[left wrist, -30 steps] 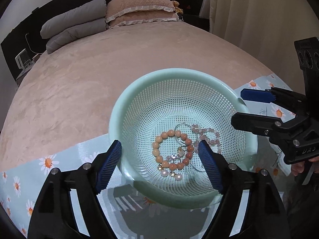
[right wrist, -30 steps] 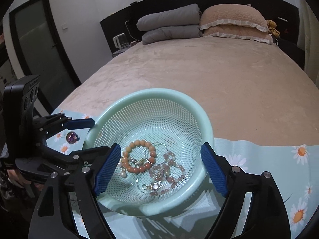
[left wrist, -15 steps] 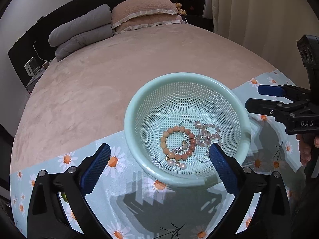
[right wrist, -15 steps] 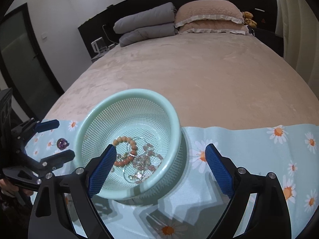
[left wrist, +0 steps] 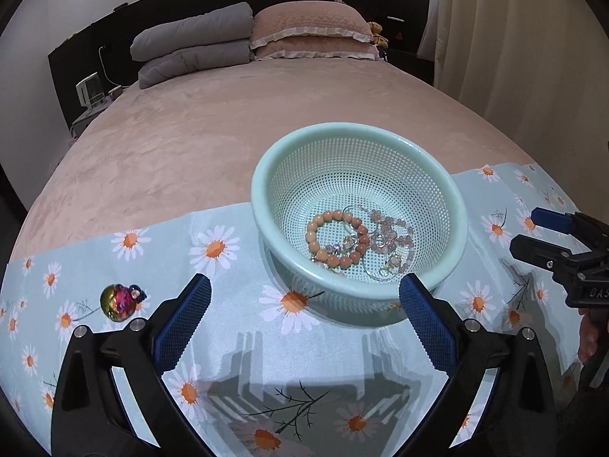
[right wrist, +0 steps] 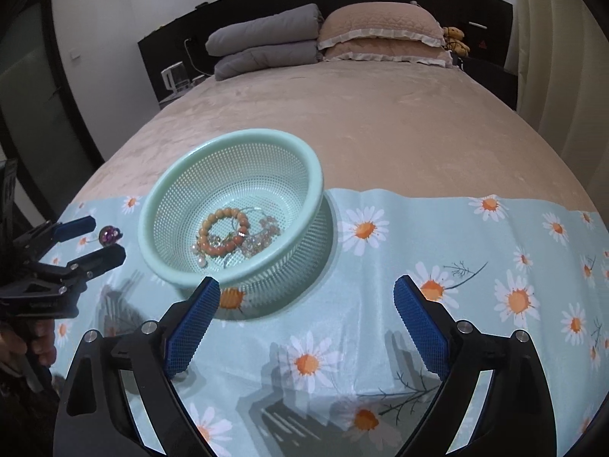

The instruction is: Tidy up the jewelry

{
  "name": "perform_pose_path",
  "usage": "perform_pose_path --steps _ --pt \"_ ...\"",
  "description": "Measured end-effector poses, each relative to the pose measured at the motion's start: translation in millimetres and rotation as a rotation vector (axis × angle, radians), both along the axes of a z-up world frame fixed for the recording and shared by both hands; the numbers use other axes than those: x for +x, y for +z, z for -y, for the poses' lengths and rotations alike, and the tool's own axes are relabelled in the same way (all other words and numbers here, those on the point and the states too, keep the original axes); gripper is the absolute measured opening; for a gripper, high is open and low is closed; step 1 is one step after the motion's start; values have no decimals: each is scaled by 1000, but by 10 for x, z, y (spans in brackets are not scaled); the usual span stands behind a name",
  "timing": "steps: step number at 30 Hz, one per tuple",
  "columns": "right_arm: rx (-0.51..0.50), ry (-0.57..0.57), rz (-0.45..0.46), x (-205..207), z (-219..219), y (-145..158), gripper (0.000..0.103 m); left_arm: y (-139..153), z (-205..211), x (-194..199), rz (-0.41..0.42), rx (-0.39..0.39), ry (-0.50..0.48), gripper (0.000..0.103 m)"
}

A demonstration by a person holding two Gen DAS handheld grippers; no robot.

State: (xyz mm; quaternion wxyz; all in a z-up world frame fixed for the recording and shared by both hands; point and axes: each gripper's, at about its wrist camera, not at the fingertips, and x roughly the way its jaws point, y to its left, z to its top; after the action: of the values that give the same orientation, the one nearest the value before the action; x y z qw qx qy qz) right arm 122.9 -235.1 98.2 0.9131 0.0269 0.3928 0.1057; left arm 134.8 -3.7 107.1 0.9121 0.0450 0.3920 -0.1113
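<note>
One mint basket (left wrist: pixel 455 194), one orange bead bracelet (left wrist: pixel 335 238), one iridescent ring (left wrist: pixel 118 302)

We see the basket (left wrist: pixel 356 205) standing on the cloth (left wrist: pixel 236 342) spread over the near end of the bed (left wrist: pixel 213 144), the bracelets (left wrist: pixel 335 240) lying inside it. Left of the basket, well apart, a bead ornament (left wrist: pixel 118 301) rests on the cloth. Pillows (left wrist: pixel 308 34) sit stacked at the far end.

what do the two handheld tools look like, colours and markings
Both match: the left tool and right tool have glossy black angular frames with silver screw heads. Their fingers carry blue ribbed pads. The right tool's body bears partly visible white lettering in the left wrist view.
</note>
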Motion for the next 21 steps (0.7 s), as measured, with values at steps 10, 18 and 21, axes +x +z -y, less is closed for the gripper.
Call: perform_pose_path --steps 10,18,21 --pt "-99 -13 5 -373 -104 -309 89 -469 -13 -181 -11 60 26 97" --pt "-114 -12 74 -442 -263 -309 89 -427 17 -389 57 15 -9 97" --pt "-160 -12 78 -458 -353 -315 89 -371 -3 -426 58 -22 6 97"
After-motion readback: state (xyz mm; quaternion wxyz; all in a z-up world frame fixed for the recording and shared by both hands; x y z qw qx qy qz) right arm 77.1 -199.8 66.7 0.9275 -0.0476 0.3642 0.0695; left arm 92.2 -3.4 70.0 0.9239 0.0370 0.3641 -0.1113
